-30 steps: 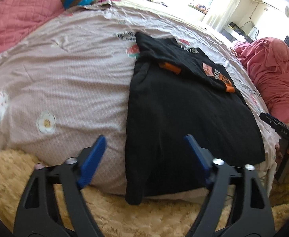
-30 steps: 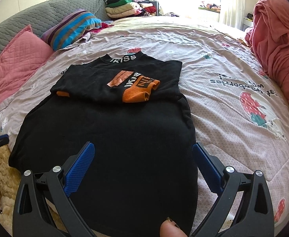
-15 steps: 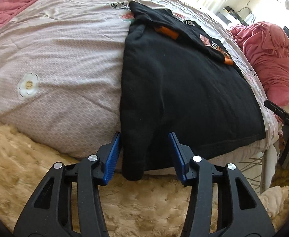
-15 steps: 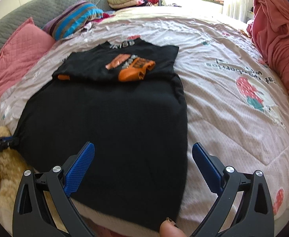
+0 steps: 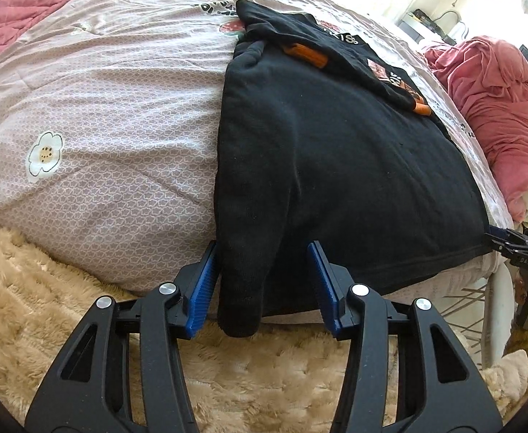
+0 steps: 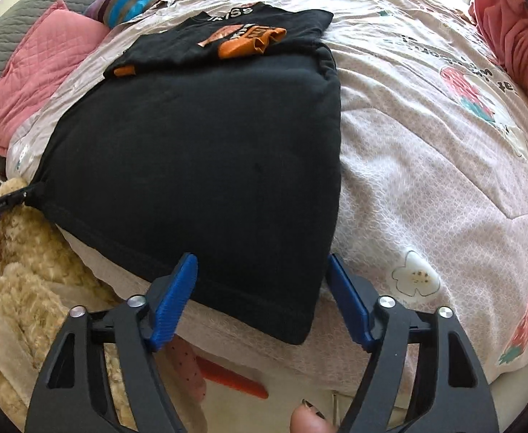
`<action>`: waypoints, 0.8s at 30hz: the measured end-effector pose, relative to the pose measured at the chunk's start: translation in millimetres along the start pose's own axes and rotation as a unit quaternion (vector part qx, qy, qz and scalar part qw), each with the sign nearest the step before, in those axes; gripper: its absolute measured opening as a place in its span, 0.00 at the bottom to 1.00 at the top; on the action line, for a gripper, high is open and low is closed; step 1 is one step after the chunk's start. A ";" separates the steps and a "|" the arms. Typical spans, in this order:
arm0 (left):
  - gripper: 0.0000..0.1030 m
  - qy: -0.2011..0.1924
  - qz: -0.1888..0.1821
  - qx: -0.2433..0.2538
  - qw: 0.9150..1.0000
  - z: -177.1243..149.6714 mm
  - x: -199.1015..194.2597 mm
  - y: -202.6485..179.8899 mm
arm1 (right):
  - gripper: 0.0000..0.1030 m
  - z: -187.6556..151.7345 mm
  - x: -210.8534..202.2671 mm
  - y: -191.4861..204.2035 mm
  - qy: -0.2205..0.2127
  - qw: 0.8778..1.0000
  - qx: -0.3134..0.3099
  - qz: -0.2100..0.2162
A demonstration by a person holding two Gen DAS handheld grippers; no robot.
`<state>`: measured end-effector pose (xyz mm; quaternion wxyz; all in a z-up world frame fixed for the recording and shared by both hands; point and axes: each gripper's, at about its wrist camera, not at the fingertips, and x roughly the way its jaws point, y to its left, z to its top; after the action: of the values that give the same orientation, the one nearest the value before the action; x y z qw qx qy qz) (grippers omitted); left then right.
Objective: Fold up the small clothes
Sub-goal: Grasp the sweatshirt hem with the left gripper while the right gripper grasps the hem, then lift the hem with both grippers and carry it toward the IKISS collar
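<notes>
A black sweatshirt (image 5: 343, 151) with orange cuffs lies flat on the bed, sleeves folded across its chest, hem hanging over the near edge. It also shows in the right wrist view (image 6: 206, 151). My left gripper (image 5: 260, 285) is open, its blue jaws on either side of the hem's left corner, not closed on it. My right gripper (image 6: 260, 299) is open, its jaws on either side of the hem's right corner. Each gripper shows at the far hem corner in the other view, the right (image 5: 513, 245) and the left (image 6: 7, 204).
A pink-grey quilt (image 5: 112, 119) with flower and strawberry prints covers the bed. A beige fluffy rug (image 5: 47, 281) lies below the bed edge. A red blanket heap (image 5: 498, 115) sits at the right. Pink and striped pillows (image 6: 43, 65) lie by the headboard.
Both grippers dropped toward the bed's near edge and narrowed from wide open. Their jaws now sit around the two hem corners of the sweatshirt.
</notes>
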<state>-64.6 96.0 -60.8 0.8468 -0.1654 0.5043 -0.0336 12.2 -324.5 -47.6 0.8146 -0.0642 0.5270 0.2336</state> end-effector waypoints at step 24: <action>0.03 -0.046 0.004 0.029 0.999 23.3 -33.2 -21.7 | 0.08 38.9 -76.2 -14.2 -0.180 0.980 0.001 0.083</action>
<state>-58.2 88.7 -15.8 0.8736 -0.1395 0.4648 -0.0371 25.2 -347.2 35.0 0.8741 0.0236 0.3754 0.3075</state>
